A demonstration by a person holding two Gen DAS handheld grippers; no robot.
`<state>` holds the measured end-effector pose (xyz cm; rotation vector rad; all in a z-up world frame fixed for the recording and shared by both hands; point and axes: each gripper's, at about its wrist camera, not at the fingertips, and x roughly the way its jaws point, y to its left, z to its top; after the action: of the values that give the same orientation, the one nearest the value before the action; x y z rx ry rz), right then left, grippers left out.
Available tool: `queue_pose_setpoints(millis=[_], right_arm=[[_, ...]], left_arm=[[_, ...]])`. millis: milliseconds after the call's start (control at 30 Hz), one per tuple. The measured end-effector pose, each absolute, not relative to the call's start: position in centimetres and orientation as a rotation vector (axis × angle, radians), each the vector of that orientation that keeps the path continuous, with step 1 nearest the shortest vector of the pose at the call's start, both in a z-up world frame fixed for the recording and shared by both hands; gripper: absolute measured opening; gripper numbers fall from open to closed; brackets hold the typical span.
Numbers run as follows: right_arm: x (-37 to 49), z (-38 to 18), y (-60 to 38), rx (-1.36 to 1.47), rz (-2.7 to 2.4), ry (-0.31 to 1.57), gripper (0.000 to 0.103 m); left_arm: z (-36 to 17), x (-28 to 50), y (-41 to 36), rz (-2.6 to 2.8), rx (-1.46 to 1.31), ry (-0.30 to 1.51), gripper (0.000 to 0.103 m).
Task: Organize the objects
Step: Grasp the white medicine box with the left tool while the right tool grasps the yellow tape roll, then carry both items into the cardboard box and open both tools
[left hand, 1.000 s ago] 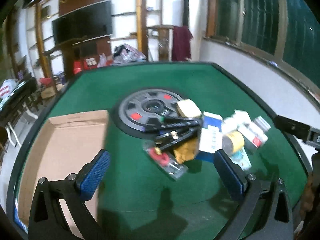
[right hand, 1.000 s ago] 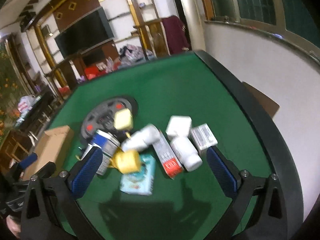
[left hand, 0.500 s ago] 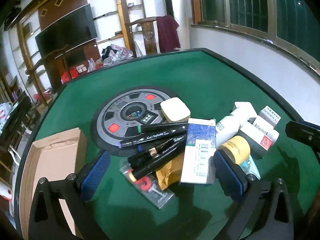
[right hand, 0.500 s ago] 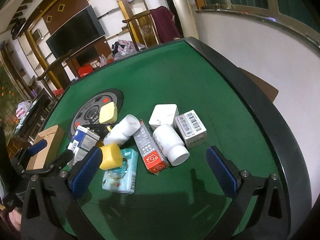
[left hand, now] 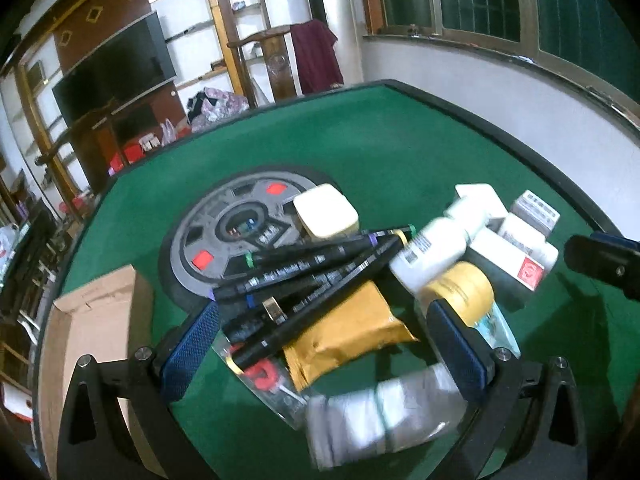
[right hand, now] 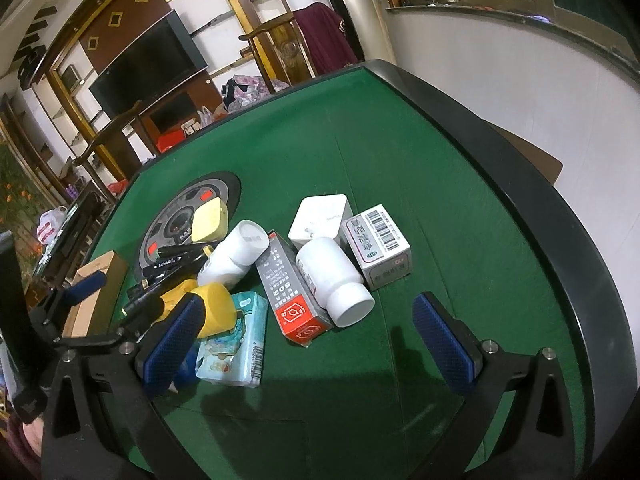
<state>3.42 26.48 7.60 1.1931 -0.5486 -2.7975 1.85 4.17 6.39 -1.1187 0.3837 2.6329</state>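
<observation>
A pile of small objects lies on the green table (left hand: 384,136). In the left wrist view several black markers (left hand: 312,276) lie over a tan pouch (left hand: 344,332), beside a yellow tape roll (left hand: 460,292) and a white bottle (left hand: 428,252). A blurred white box (left hand: 380,420) lies between the finger bases. My left gripper (left hand: 324,344) is open, low over the markers and pouch. My right gripper (right hand: 308,340) is open above a red-and-grey glue box (right hand: 292,292), a white pill bottle (right hand: 336,280) and a tissue pack (right hand: 236,344). The left gripper also shows in the right wrist view (right hand: 84,286).
An open cardboard box (left hand: 92,340) sits at the table's left edge. A round grey panel (left hand: 240,236) is set in the table centre, with a cream case (left hand: 326,216) on its rim. White cartons (right hand: 376,246) lie toward the right. The raised black table rim (right hand: 520,168) runs along the right.
The left gripper has moved forward and down onto the pile. The blue-and-white carton has left the markers; a blurred white box now lies near the finger bases. The right gripper has come closer to the bottles.
</observation>
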Motion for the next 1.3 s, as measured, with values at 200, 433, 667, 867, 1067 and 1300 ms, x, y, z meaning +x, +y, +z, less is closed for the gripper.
queue_pose_setpoints(millis=[200,433,667,867,1067,1300], right_arm=[[3.7,7.3,26.9,1.191,-2.793,-0.563,0.103],[3.9,6.9,26.6,1.202,-2.763,-0.564,0.103],[3.8,6.2,26.3,1.229,-2.734,-0.602,0.103],[4.1,6.6,25.6,1.224,-2.741,-0.556,0.103],[3.8,6.2,25.2,1.238,-2.722,-0.567,0.103],[4.3,7.1,25.0,1.226,-2.739,-0.506,0.103]], left_arm=[[6.5,3.9,2.2,2.589,-1.151,0.210,0.101],[5.8,6.5,2.4,2.355,-1.062,0.393,0.101],[2.8,7.0,4.0,2.136,-1.169,0.496,0.098],[3.2,8.7,5.0,2.026,-1.192,0.470,0.073],[4.3,8.5,7.1,2.095,-1.123,0.463,0.073],[4.0,9.5,7.5,2.082,-1.154,0.473,0.030]])
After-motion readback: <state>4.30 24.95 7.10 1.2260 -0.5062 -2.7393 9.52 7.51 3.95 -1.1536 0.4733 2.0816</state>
